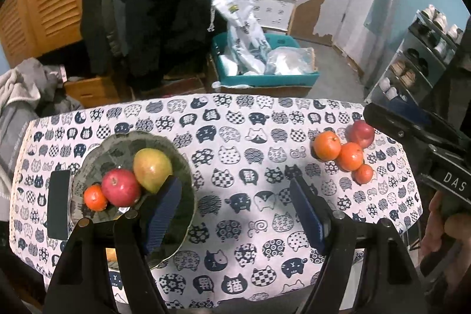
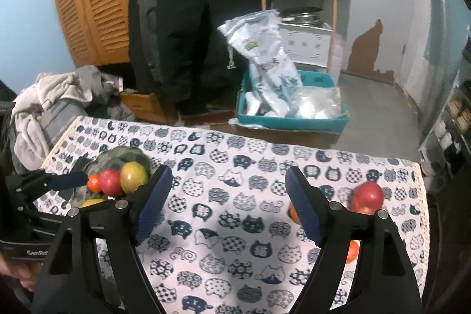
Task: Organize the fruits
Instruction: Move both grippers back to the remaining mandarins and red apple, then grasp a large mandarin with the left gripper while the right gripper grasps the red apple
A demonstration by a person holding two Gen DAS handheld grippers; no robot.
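Cat-print tablecloth (image 1: 235,167): covering a small table in a cluttered room, with a teal crate (image 1: 265,78) of plastic bags standing on the floor beyond the far edge. All places below are reckoned from the green bowl (image 1: 97,155).

Green bowl: sitting toward the left end of the cloth, holding a mango (image 1: 152,169), a red apple (image 1: 120,187) and a small orange (image 1: 95,197), the three touching one another. A dark flat phone-like slab (image 1: 59,203) is lying just beside the bowl's left rim.

Loose fruit: a second red apple (image 1: 361,133) and three oranges (image 1: 341,155) are clustering well apart from the bowl, at the opposite end of the cloth near its right edge, touching in a clump.

Left gripper (image 1: 235,211): hovering with fingers spread wide and holding nothing, one pad overlapping the bowl's near rim in view.

Right gripper (image 2: 228,205): also spread wide and empty, hovering between bowl and clump, its right finger partly hiding the oranges.

Risks, as judged:
- The clump is lying close to the table's right edge; nudging one fruit is likely to be sending its neighbours rolling off.
- Round, smooth skins are liable to be slipping from flat pads if gripped off-centre.
- The bowl is filling up; dropping fruit onto the pile risks bumping the small orange over the rim.
- The left pad may be catching the rim and tipping the bowl.
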